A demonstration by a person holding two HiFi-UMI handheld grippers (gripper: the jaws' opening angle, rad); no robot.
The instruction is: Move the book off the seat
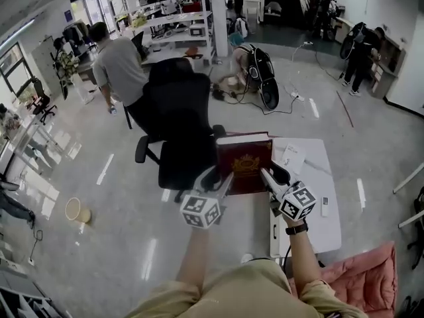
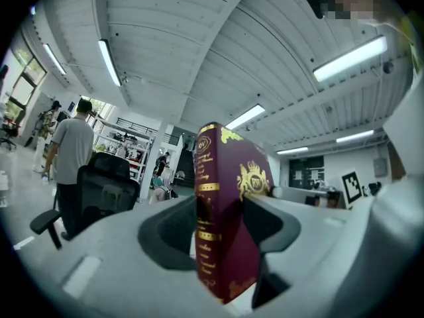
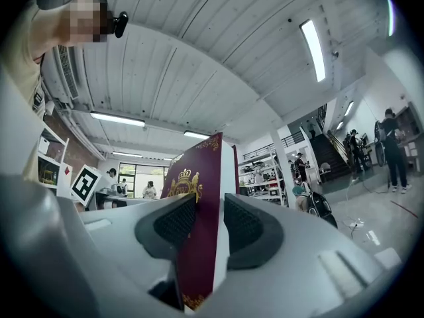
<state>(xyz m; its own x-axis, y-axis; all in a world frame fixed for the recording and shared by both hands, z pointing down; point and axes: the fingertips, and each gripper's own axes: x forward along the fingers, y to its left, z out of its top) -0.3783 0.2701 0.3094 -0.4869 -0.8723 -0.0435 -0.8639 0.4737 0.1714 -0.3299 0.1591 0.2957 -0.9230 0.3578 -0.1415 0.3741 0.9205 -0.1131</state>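
Observation:
A thick maroon book (image 1: 244, 163) with a gold crest hangs in the air between the black office chair (image 1: 173, 121) and the white table (image 1: 317, 224). Both grippers hold it from its near edge. My left gripper (image 1: 222, 183) is shut on the spine side, and in the left gripper view the book (image 2: 228, 177) stands upright between the pads of the gripper (image 2: 218, 227). My right gripper (image 1: 265, 173) is shut on the page side; in the right gripper view the book (image 3: 195, 177) fills the gap of the gripper (image 3: 211, 225). The chair's seat is partly hidden behind the book.
A person in a grey shirt (image 1: 119, 68) stands behind the chair. A sheet of paper (image 1: 291, 156) and a small white device (image 1: 324, 206) lie on the table. A pink cushion (image 1: 361, 283) is at the lower right, and a round object (image 1: 77, 211) lies on the floor to the left.

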